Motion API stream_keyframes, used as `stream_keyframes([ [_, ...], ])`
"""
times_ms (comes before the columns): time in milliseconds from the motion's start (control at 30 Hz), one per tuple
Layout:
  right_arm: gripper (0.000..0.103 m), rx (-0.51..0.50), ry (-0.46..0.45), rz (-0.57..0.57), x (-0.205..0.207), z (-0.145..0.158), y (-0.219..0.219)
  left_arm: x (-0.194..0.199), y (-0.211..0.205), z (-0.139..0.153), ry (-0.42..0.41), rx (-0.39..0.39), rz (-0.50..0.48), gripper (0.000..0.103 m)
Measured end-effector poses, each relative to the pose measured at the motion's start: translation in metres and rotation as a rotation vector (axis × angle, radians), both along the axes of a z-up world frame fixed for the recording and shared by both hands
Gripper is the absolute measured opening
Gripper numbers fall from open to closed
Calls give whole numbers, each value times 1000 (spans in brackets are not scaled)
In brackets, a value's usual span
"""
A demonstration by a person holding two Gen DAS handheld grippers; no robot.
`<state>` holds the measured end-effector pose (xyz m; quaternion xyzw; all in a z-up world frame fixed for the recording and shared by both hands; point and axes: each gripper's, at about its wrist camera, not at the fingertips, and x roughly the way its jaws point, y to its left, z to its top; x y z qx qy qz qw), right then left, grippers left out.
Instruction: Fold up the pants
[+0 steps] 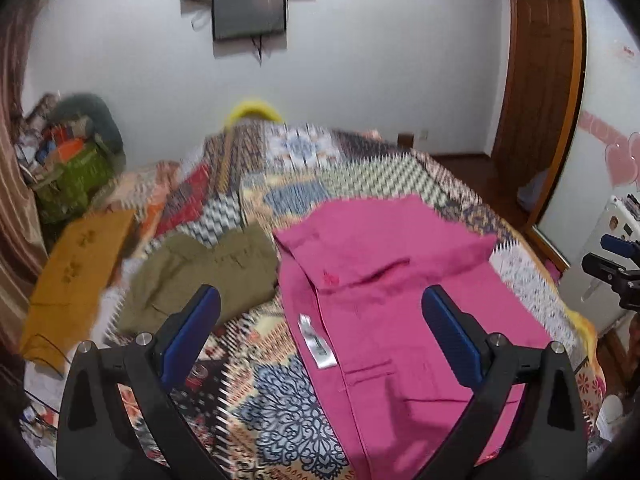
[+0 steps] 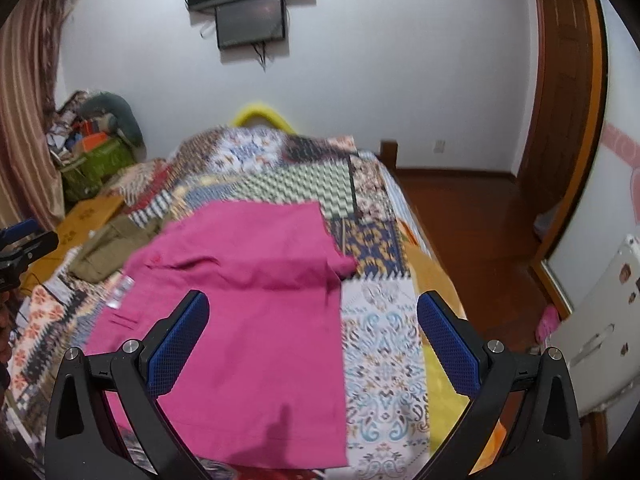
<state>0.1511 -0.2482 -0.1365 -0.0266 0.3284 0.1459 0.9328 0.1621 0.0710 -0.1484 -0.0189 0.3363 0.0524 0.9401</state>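
Pink pants lie folded on the patterned bedspread, with a white label showing near the left edge. They also show in the right wrist view. My left gripper is open and empty, held above the pants' near left part. My right gripper is open and empty, held above the pants' near right edge. The left gripper's tip shows at the far left of the right wrist view, and the right gripper's tip shows at the far right of the left wrist view.
Folded olive pants and a folded mustard garment lie on the bed to the left of the pink pants. A green basket of clutter stands by the curtain. A wooden floor and a wardrobe are to the right.
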Motion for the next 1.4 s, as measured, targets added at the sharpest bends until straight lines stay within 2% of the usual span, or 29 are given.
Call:
stream_keyframes([
  [167, 94, 13, 133, 12, 13, -31, -13, 10, 1, -33, 101, -10, -30, 102],
  [300, 85, 28, 215, 20, 18, -51, -17, 9, 0, -52, 182, -78, -85, 101],
  [367, 85, 25, 240, 22, 20, -59, -17, 7, -3, -61, 222, -97, -100, 94],
  [433, 84, 22, 267, 30, 22, -67, -16, 6, -5, -71, 272, -108, -113, 81],
  [533, 71, 20, 319, 50, 28, -79, -12, 4, -8, -80, 310, -137, -123, 77],
  [667, 68, -10, 366, 70, 31, -95, -5, 4, -8, -93, 353, -185, -117, 69],
  [767, 57, -27, 398, 83, 32, -106, -1, 3, -10, -93, 343, -181, -122, 64],
  [800, 57, -38, 394, 85, 31, -107, -1, 3, -11, -93, 341, -178, -123, 60],
  [833, 56, -51, 384, 89, 30, -108, 0, 3, -11, -93, 339, -177, -124, 53],
  [900, 43, -68, 374, 95, 28, -107, 0, 4, -10, -92, 336, -180, -130, 39],
  [933, 33, -67, 375, 100, 27, -106, 0, 4, -10, -91, 334, -181, -131, 33],
  [1000, 24, -58, 378, 107, 26, -105, -2, 5, -9, -90, 326, -183, -128, 23],
  [1033, 15, -58, 377, 108, 25, -105, -2, 5, -8, -89, 324, -184, -129, 20],
  [1067, 12, -59, 377, 108, 24, -105, -2, 5, -8, -88, 320, -178, -126, 18],
  [1267, 9, -46, 382, 110, 21, -102, 1, 7, -2, -86, 309, -150, -116, 3],
  [1400, 9, -36, 389, 123, 17, -101, 2, 12, 11, -87, 314, -131, -86, 3],
])
